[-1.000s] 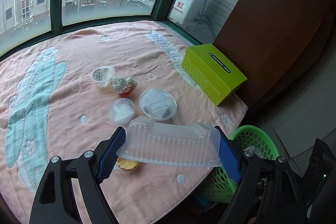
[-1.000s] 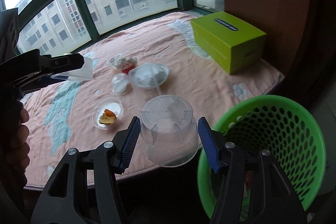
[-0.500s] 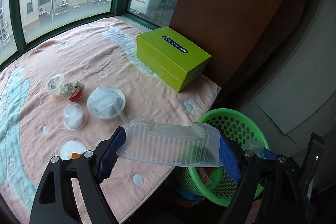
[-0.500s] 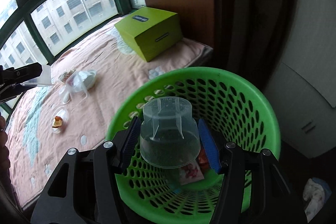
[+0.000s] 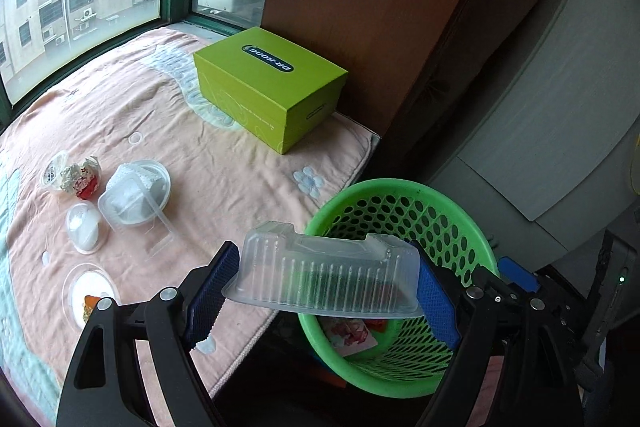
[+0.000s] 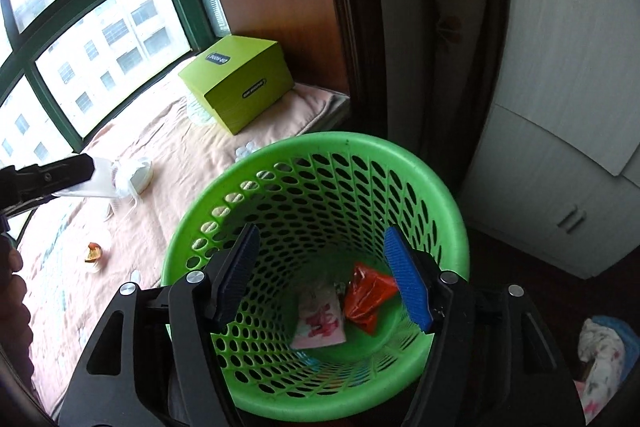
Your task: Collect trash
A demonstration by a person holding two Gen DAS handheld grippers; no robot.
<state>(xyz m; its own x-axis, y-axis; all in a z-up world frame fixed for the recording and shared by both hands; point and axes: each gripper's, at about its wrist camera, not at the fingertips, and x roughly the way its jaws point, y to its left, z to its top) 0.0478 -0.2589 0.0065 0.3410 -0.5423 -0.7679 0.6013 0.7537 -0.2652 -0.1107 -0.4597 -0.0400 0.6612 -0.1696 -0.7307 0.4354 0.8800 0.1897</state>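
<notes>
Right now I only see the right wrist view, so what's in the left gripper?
Observer: A clear ribbed tray, clamped end to end between the left gripper's jaws.
Operator: Is it over the basket?
Observer: Only partly; its right end crosses the green basket's near rim, the rest is above the pink blanket.
Operator: Any trash I'm missing?
Observer: A crumpled foil wrapper beside a small clear cup, at the blanket's left.

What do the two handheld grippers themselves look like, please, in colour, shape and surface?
Both the left gripper and the right gripper have angular black plastic frames with triangular cut-outs, round silver pivot bolts, and flat blue fingers with a ribbed, textured face. No cables or sleeves show.
</notes>
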